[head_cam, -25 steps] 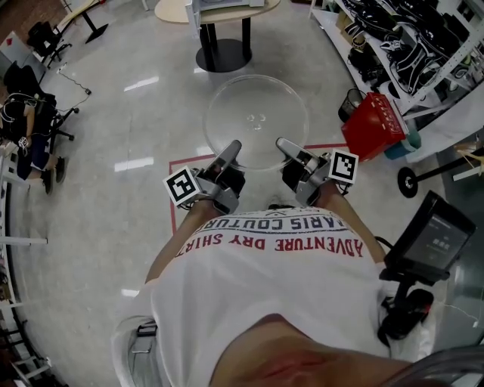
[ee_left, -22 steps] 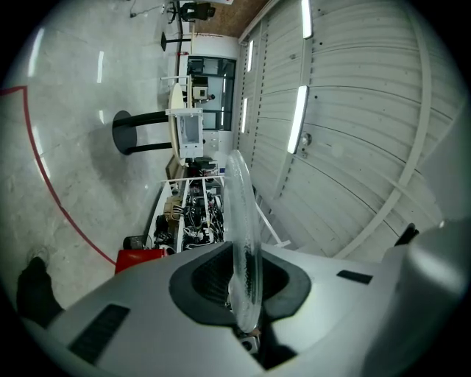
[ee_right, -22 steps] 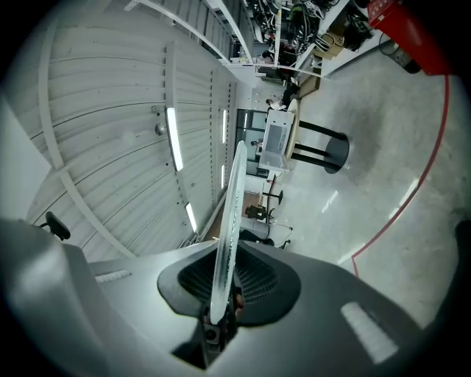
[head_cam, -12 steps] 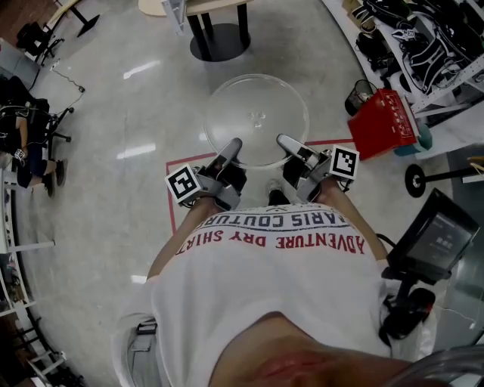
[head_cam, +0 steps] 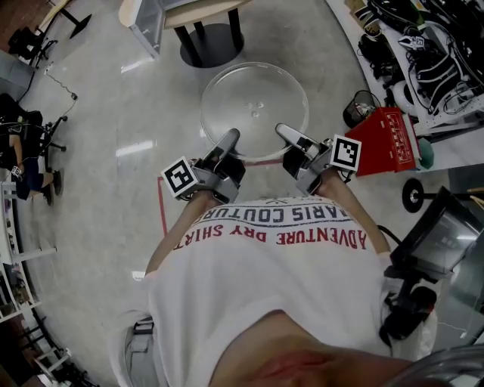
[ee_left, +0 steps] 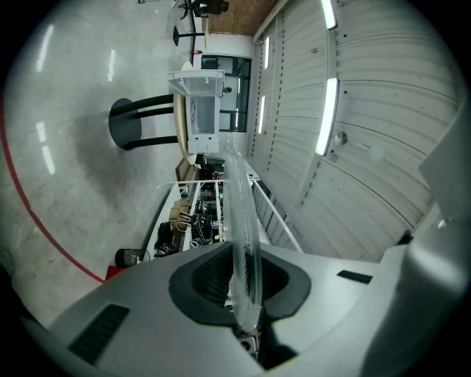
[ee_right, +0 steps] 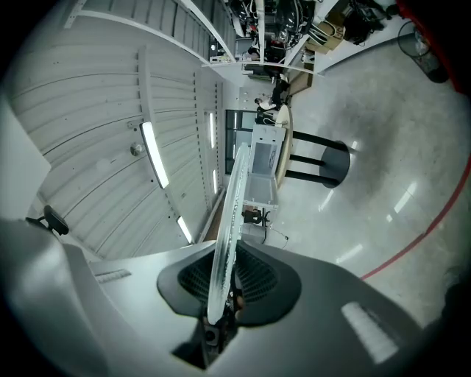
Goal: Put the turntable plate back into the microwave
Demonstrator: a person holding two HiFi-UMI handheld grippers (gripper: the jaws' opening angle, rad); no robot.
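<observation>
Jaws of left gripper (head_cam: 229,139): closed onto the near-left rim of the glass plate (head_cam: 255,102), dark ribbed pads on either face of the glass. Jaws of right gripper (head_cam: 282,131): likewise pinching the near-right rim, pads on both faces.

Glass plate: clear, round, shallow, with a small raised hub at centre. Held level above the floor (head_cam: 113,113), out in front of the person, between the two grippers and carried by nothing else. Seen edge-on in both gripper views, as a thin curved band rising from between the pads (ee_left: 239,221) (ee_right: 229,213).

Marker cubes: one on each gripper, left (head_cam: 181,176) and right (head_cam: 345,153), both close to the white T-shirt (head_cam: 272,280).

Table (head_cam: 204,9): far side of the scene, beyond the plate, pale round top on a black pedestal base (head_cam: 210,36). White box (ee_left: 200,110) standing on the tabletop; kind of appliance not certain from these views.

Red tape line (head_cam: 162,204): on the floor, near left, partly under the left gripper.

Red bin (head_cam: 389,140): right of the right gripper, just beside it in the head view.

Shelving (head_cam: 431,45): far right, loaded with dark cables and gear.
</observation>
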